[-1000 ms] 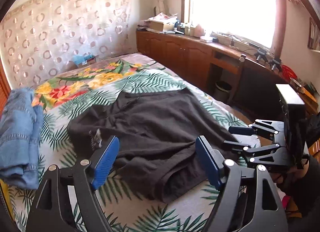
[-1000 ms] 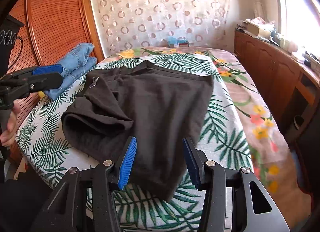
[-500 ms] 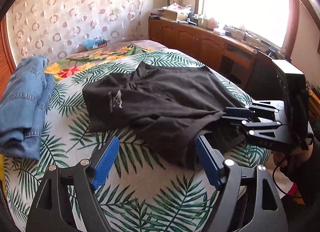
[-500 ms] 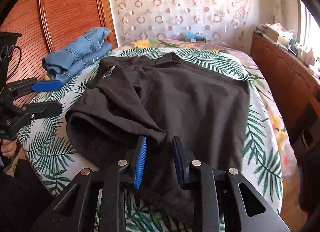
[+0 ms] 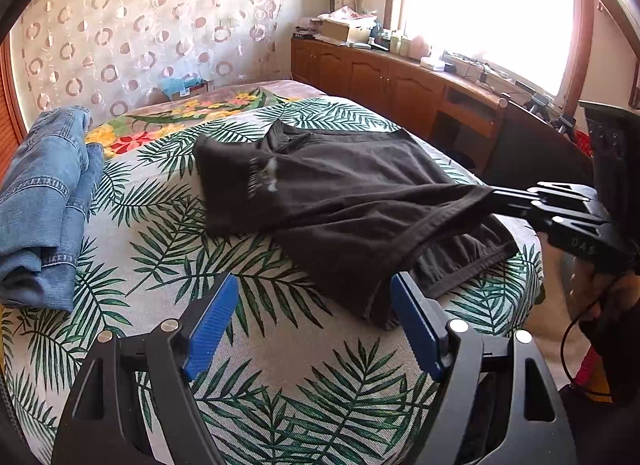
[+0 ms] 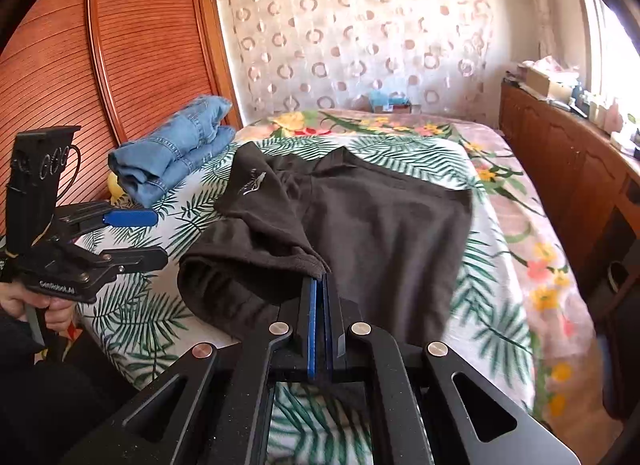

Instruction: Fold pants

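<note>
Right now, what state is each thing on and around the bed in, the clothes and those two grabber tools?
Black pants: spread on the bed, one near edge pinched and lifted.
Right gripper: fingers have just been closing, now shut on the pants' edge.
Left gripper: open, nothing between its fingers.
Blue jeans: folded, lying beside the pants.
Cabinet doors: closed.

A bed (image 5: 280, 377) with a palm-leaf cover fills the room. Behind it hangs a ring-patterned curtain (image 6: 360, 45); wooden cabinets (image 5: 384, 81) run beside it under a bright window (image 5: 488, 5); slatted wooden doors (image 6: 100, 65) stand opposite.
</note>
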{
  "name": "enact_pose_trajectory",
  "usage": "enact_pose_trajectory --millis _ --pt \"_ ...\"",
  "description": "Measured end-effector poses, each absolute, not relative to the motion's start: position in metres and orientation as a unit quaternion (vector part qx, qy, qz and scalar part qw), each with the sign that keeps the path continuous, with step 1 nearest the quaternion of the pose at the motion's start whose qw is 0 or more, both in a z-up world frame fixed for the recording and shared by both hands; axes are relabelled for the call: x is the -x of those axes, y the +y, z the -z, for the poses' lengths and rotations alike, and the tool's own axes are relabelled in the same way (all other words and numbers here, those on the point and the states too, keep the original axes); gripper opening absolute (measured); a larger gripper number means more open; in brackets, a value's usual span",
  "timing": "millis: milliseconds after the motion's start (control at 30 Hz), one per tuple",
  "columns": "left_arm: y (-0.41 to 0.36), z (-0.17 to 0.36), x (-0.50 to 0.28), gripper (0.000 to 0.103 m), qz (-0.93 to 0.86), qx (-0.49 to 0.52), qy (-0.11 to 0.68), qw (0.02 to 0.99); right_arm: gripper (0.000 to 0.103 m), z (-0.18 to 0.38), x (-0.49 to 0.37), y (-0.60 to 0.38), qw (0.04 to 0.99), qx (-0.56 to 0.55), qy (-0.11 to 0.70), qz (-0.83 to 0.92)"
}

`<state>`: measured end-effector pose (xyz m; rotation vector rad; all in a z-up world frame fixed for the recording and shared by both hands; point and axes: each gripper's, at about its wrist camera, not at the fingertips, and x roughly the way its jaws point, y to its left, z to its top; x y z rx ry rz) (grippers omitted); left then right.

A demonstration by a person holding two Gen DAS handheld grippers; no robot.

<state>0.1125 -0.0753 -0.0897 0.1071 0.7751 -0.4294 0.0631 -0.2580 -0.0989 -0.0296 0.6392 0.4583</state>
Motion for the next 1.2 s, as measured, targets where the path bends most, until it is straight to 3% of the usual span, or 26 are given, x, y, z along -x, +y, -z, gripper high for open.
enact_pose_trajectory --millis 467,1200 --pt "-0.094 0.101 -0.116 0.079 0.226 -0.07 0.386 0.892 0.003 0.123 -0.04 -0.29 0.92 0.012 0.353 -0.171" --pt "-0.09 0.101 -0.119 0.079 0.208 -0.063 0.386 0.896 0.006 0.116 -0.036 -0.306 0.911 0.013 0.371 -0.178"
